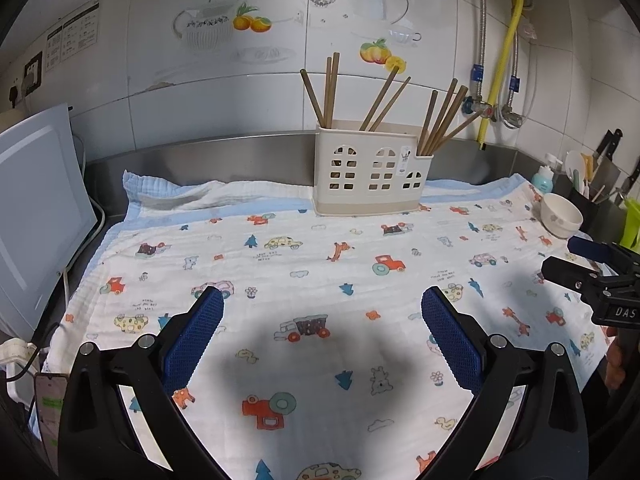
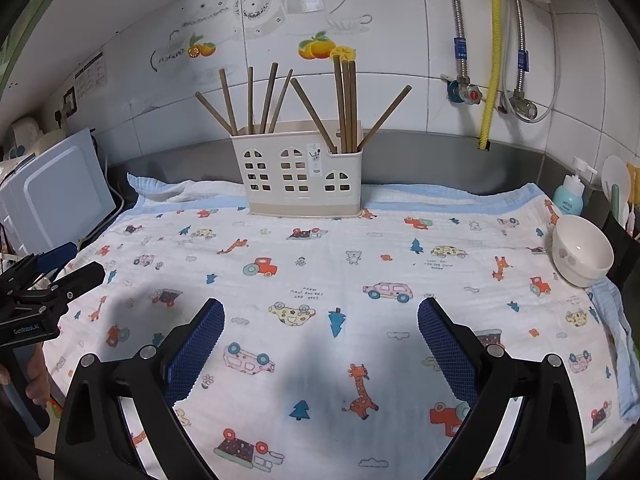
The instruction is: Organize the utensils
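Both hand-held grippers, left [image 1: 322, 334] and right [image 2: 320, 340], are hovering spread and empty; chopsticks [image 2: 346, 104] are standing sorted in the holder [image 2: 304, 184] at upper centre.

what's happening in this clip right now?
A person holds a two-finger gripper in each hand over a cartoon-print cloth on a kitchen counter. Both the left gripper and right gripper are open and empty. All visible chopsticks already stand in the cream holder at the back. A white bowl sits at the cloth's right edge, untouched.
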A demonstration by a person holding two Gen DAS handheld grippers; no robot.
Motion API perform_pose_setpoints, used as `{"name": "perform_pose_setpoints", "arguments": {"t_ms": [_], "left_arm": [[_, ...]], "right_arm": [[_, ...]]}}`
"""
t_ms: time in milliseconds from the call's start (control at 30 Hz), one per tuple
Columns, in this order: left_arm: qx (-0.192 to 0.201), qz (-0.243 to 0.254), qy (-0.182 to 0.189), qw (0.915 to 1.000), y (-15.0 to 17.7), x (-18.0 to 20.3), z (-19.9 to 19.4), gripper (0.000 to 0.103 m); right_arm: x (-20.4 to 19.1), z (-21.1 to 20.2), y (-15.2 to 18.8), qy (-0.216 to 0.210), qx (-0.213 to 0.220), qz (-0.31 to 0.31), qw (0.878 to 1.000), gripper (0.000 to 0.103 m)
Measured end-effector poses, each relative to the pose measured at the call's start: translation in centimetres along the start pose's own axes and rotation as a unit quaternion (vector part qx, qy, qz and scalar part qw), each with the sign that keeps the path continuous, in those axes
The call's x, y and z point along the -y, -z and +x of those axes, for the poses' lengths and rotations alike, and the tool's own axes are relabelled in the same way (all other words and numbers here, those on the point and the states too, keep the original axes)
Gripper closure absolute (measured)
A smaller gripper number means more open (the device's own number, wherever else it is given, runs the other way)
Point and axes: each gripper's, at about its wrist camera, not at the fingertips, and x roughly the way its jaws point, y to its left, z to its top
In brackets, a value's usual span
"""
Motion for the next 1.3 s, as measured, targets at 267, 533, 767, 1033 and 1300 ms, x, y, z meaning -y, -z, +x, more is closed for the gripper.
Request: {"name": "perform_pose_setpoints", "arguments": {"t_ms": [267, 533, 767, 1033, 1300], "left_arm": [[-0.006, -0.001, 0.0, 1.0, 0.3, 0.24, 0.34, 0.005], [-0.008, -0.002, 0.0, 1.0, 0.41, 0.25, 0.41, 0.005], [-0.008, -0.004, 0.001, 1.0, 0.59, 0.29, 0.4, 0.005], [-0.009, -0.006, 0.003, 0.9999, 0.63, 0.16, 0.51, 0.005], [-0.012, -0.008, 0.001, 0.9999, 0.71, -0.03, 0.66, 0.005]], "right_arm": [[-0.02, 0.09, 0.04, 0.0, -0.001, 0.0, 1.0, 0.009], [-0.06, 0.11, 0.13, 0.001, -0.002, -0.001, 1.0, 0.009], [-0.07, 0.01, 0.18, 0.001, 0.0, 0.0, 1.0, 0.009], [-0.08, 0.04, 0.2, 0.0, -0.001, 0.001, 1.0, 0.009], [-0.11, 0.21, 0.25, 0.001, -0.003, 0.001, 1.0, 0.009]]}}
